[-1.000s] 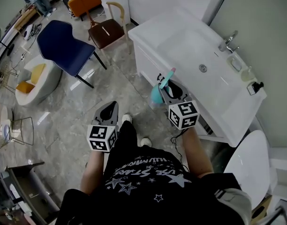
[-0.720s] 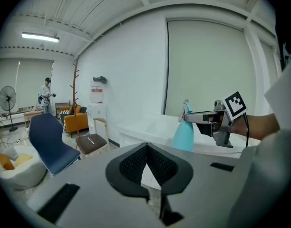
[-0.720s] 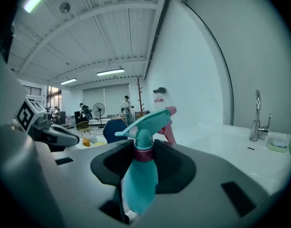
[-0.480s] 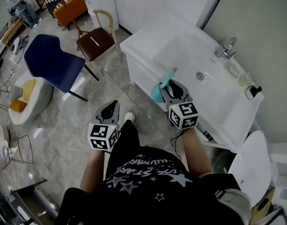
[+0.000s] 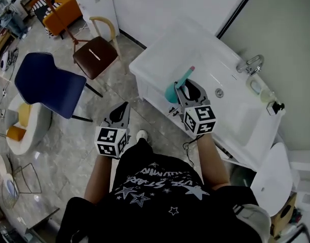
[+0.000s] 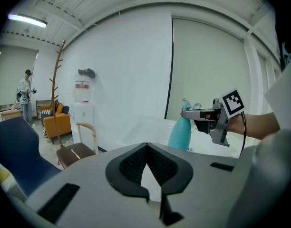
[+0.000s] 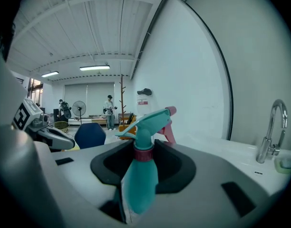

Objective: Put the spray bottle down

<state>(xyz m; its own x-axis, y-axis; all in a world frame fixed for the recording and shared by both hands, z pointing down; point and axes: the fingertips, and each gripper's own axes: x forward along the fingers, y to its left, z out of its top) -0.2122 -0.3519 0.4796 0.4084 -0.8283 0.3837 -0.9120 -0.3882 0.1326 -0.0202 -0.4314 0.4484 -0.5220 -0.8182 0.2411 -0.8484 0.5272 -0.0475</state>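
A teal spray bottle (image 5: 171, 91) with a pink trigger hangs upright in my right gripper (image 5: 189, 91), which is shut on its neck. In the right gripper view the bottle (image 7: 138, 179) fills the gap between the jaws of the gripper (image 7: 144, 151), with the nozzle pointing left. Gripper and bottle are over the front left edge of the white washbasin top (image 5: 160, 47). My left gripper (image 5: 120, 114) is lower left, over the floor, shut and empty. From the left gripper view (image 6: 146, 146) the bottle (image 6: 179, 133) shows to the right, in front of the basin.
A faucet (image 5: 249, 64) and a soap dispenser (image 5: 260, 87) stand at the basin's far right. A brown wooden chair (image 5: 97, 54) and a blue chair (image 5: 46, 85) are on the marble floor to the left. A white toilet (image 5: 269, 181) is at the lower right.
Both grippers have travelled forward toward the washbasin. The bottle, earlier in front of the cabinet, now hangs over the basin top's front edge, held the same way.
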